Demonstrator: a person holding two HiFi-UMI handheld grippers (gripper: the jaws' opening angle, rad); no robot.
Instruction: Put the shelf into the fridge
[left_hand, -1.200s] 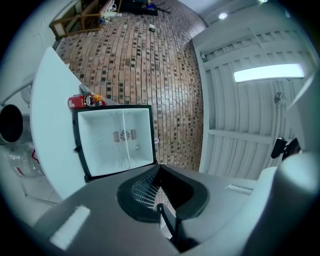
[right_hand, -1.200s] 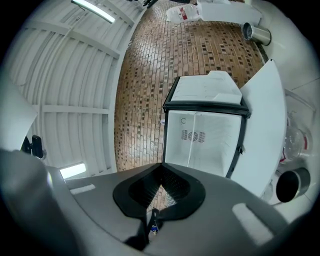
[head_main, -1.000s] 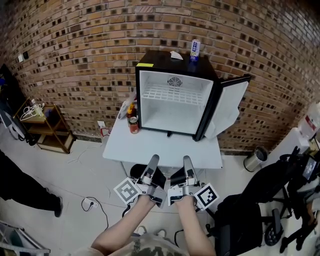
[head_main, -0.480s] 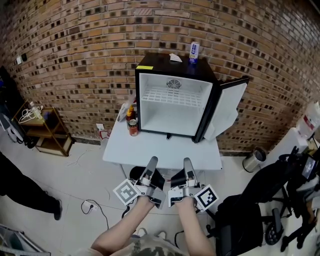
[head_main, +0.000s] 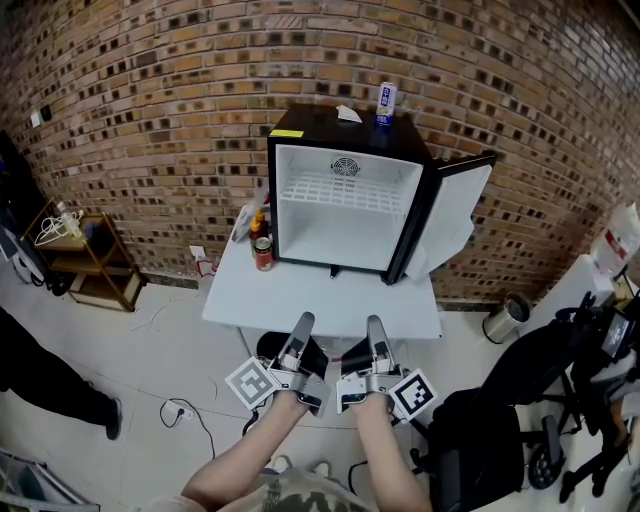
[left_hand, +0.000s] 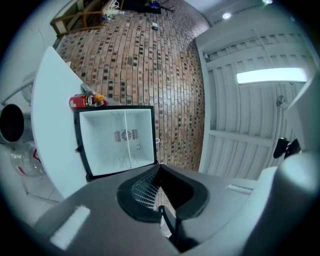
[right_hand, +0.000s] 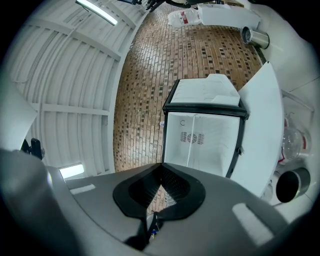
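the shelf (head_main: 345, 190) already sits inside the open fridge (head_main: 322, 126), so little seems left; your left gripper (head_main: 304, 320) and right gripper (head_main: 374, 321) hang near you, jaws closed and empty.

I see a fridge (head_main: 345, 238), black outside, white inside (door lining white too), white wire-grid shelf (head_main: 345, 190), white table (head_main: 320, 300), red can (head_main: 264, 254), blue-and-white can (head_main: 385, 102), mottled red-brown brick wall (head_main: 150, 90), pale grey floor (head_main: 150, 350).

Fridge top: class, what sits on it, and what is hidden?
On the black fridge sit a blue-and-white can and a small white scrap, both near the back edge. The top beneath them is covered; the can's print is unreadable.
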